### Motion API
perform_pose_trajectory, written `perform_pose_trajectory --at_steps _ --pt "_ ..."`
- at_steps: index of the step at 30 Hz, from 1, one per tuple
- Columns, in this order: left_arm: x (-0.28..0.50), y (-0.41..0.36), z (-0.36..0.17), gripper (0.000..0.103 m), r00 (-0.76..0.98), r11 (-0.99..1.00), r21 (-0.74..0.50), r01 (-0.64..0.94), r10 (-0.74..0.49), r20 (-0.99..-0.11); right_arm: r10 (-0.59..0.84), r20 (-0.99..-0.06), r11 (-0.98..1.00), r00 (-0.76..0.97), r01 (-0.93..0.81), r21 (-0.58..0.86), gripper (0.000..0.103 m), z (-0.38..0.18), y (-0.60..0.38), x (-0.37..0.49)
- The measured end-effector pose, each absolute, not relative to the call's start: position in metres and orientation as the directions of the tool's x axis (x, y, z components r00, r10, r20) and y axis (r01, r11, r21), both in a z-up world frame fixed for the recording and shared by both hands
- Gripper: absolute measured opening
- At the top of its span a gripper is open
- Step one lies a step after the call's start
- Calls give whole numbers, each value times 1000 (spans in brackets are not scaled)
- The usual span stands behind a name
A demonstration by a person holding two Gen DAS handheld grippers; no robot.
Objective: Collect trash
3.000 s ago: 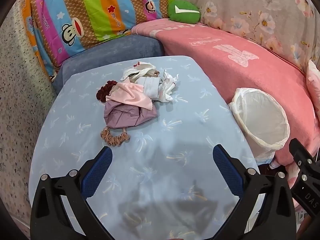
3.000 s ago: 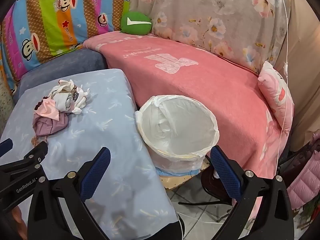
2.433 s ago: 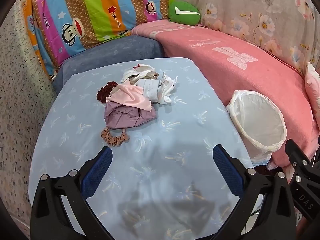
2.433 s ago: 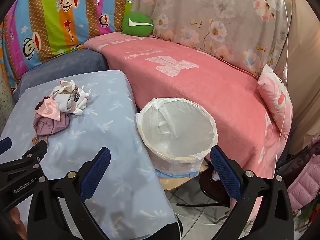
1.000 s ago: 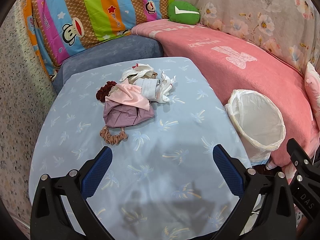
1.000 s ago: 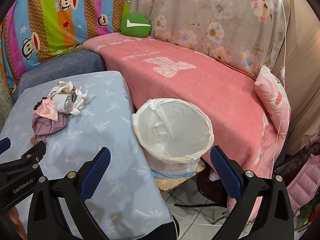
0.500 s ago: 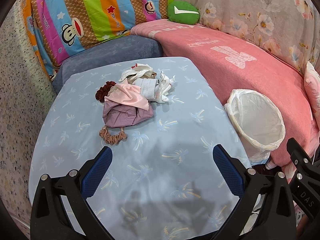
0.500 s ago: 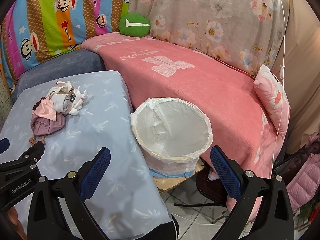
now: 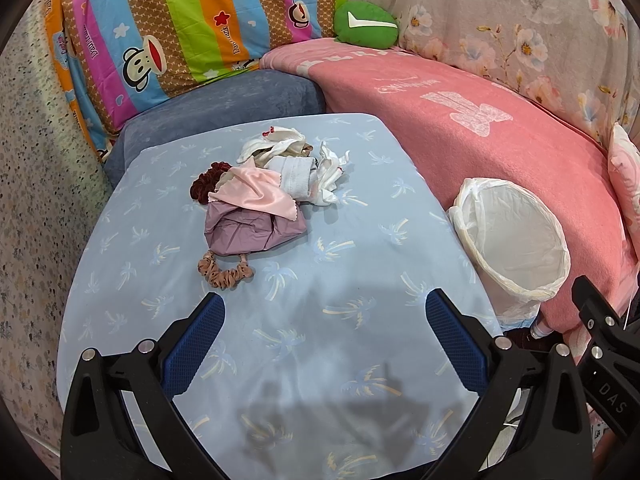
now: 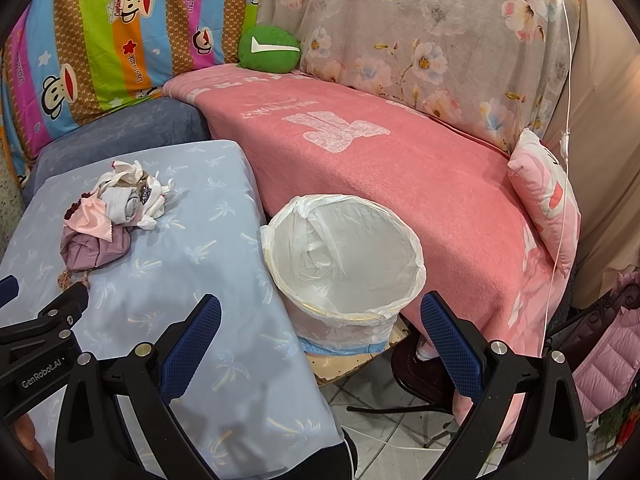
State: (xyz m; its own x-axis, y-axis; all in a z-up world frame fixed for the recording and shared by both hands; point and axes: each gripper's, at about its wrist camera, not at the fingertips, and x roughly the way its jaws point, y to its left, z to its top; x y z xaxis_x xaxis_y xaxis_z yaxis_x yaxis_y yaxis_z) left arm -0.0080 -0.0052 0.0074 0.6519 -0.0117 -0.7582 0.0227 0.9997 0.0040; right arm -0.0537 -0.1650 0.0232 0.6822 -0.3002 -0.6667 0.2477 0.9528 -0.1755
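A heap of trash (image 9: 264, 196) lies on the blue palm-print table (image 9: 320, 340): a mauve bag, a pink cloth, white crumpled pieces, a dark red scrunchie and a tan scrunchie (image 9: 225, 272) at its near edge. The heap also shows in the right wrist view (image 10: 112, 216). A bin lined with a white bag (image 10: 344, 260) stands beside the table's right edge, also in the left wrist view (image 9: 516, 240). My left gripper (image 9: 325, 312) is open and empty, above the table short of the heap. My right gripper (image 10: 320, 312) is open and empty, just before the bin.
A sofa under a pink blanket (image 10: 380, 152) runs behind the bin. A green cushion (image 10: 269, 53) and a pink pillow (image 10: 548, 200) lie on it. A blue-grey seat (image 9: 224, 108) sits behind the table. Tiled floor and a dark stool (image 10: 420, 368) are below right.
Both grippers have drifted only slightly; the bin sits a little further left in the right wrist view. Both stay open and empty.
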Motion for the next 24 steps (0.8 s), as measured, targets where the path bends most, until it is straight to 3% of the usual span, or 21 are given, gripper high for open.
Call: perform_pose_trajectory --at_steps 24 --pt "-8 -8 6 96 651 1000 2 24 -14 -759 -300 -667 953 682 247 -176 97 24 -164 -53"
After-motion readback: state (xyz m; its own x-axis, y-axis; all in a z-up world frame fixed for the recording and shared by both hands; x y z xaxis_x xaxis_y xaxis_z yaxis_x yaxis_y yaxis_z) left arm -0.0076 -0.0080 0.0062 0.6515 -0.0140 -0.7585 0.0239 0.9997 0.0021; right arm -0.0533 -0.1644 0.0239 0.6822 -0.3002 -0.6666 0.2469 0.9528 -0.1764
